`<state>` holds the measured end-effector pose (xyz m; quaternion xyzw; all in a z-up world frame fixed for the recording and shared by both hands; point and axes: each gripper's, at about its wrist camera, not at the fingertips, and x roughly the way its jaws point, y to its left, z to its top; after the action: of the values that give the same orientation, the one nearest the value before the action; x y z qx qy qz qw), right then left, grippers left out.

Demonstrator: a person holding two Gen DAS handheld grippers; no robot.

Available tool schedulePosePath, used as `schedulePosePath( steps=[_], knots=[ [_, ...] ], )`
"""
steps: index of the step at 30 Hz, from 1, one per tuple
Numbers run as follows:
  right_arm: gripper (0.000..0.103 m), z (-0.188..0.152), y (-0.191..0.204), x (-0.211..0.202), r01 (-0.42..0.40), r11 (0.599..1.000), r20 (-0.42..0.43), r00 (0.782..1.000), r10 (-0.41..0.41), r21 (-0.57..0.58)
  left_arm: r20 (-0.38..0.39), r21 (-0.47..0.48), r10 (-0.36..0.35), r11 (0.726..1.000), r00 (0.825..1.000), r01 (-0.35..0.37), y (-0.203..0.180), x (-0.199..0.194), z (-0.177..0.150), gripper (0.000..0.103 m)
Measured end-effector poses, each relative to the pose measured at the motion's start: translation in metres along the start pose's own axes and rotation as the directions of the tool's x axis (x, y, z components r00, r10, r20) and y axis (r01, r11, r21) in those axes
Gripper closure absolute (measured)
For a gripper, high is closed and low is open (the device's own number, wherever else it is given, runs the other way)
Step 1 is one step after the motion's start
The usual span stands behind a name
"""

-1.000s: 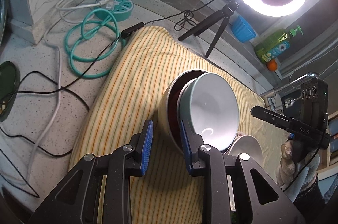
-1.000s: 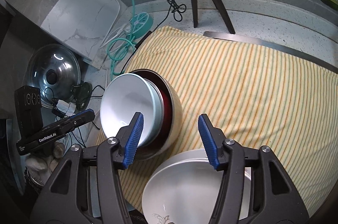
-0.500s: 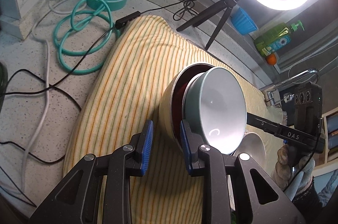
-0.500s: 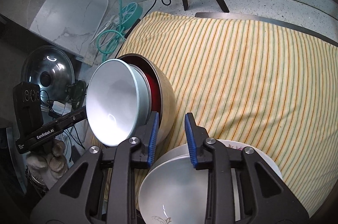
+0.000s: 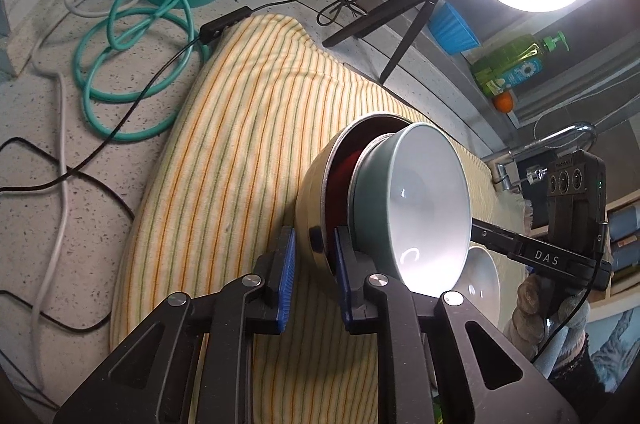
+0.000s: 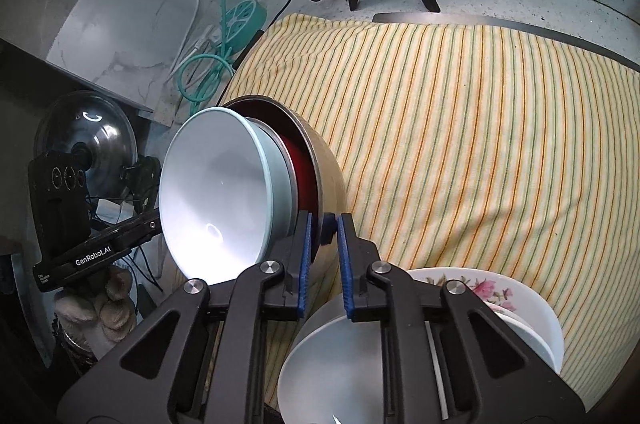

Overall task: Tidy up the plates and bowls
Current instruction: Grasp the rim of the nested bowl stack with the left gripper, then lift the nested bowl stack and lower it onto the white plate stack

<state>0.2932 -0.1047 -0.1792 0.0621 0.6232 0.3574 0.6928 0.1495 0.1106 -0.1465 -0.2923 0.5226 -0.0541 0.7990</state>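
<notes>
1. The left gripper [image 5: 314,256] clamps the near rim of the steel bowl [image 5: 310,191], blue pads on either side of its wall.
2. The right gripper [image 6: 323,258] pinches the same bowl's [image 6: 334,179] opposite rim, jaws narrow.
3. The bowl is tilted over the striped cloth [image 5: 240,143], red inside, with a teal bowl [image 5: 416,199] nested in it.
4. A white bowl [image 6: 336,364] rests on a floral plate [image 6: 520,308] close beside the right gripper.

"das" is printed in white on the black bar of the right gripper [image 5: 554,258], seen from the left wrist. "genrobot.ai" is printed in white on the black bar of the left gripper [image 6: 98,256], seen from the right wrist. the bottle [image 5: 510,65] label is unreadable.
</notes>
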Motion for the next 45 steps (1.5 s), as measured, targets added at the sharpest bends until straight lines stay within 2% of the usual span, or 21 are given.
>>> schedulePosePath(
  steps=[3,16,31,45],
  knots=[
    [0.090,0.000,0.001,-0.001,0.001,1.000,0.001,1.000,-0.001,0.004,0.004,0.007,0.009,1.000,1.000,-0.009,-0.003,-0.001,-0.001,0.093],
    [0.090,-0.002,0.003,-0.014,-0.029,0.999,-0.019,0.999,0.029,-0.014,0.069,-0.021,0.048,0.999,0.996,-0.047,-0.022,-0.020,-0.010,0.093],
    [0.090,-0.028,-0.006,-0.085,-0.055,0.996,0.014,0.998,0.057,-0.075,0.149,-0.001,0.034,0.999,0.988,-0.034,-0.082,-0.041,-0.038,0.093],
    [0.090,-0.071,-0.043,-0.138,-0.049,0.995,0.004,0.999,0.049,-0.089,0.125,0.013,0.015,1.000,0.992,-0.016,-0.131,-0.026,-0.087,0.093]
  ],
)
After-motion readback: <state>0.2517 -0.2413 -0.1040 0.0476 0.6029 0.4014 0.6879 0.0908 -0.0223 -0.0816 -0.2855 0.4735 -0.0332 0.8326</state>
